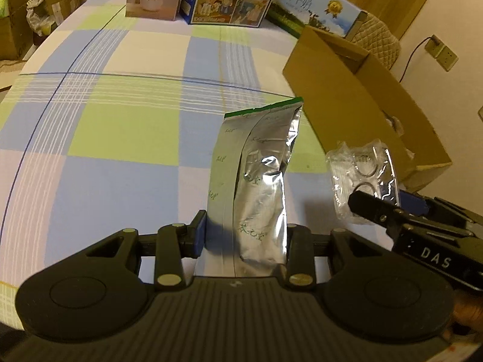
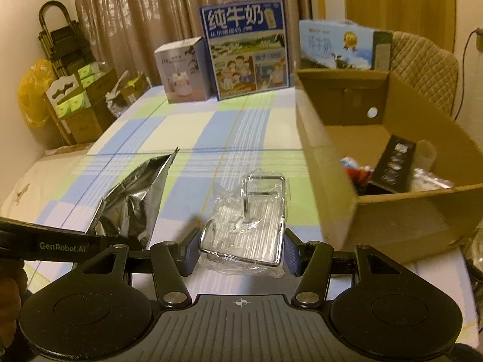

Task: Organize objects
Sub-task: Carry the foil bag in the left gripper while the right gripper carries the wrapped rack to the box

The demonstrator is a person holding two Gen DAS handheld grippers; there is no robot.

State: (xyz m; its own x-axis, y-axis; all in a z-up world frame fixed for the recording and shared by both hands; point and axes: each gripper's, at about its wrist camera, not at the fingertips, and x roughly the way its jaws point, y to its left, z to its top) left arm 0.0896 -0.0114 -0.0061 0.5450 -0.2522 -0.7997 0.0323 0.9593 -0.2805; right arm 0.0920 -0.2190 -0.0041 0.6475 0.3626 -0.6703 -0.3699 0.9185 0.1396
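The left gripper has its blue pads pressed against both sides of a silver foil pouch, which stands upright between them with its green-edged top pointing to twelve o'clock. The grip sits low on the pouch, near its bottom end, so the tall, crinkled body is free above it. In my judgement the soft foil could buckle or slide out of the pads if the pouch is swung quickly, and its top corner could catch the near wall of the cardboard box at two o'clock on the way over.

The right gripper is likewise clamped, its pads touching the two sides of a chrome wire rack wrapped in clear plastic. The slick wrap is the risk here: the pads may be bearing partly on loose film rather than on the wire, so the rack could slip or twist. It also pokes forward well past the fingers toward twelve o'clock.

Both tools point forward over the checked cloth, held level and close side by side, the left tool's body crossing at nine o'clock in the right view. The box's open top, already holding several items, lies at two o'clock.
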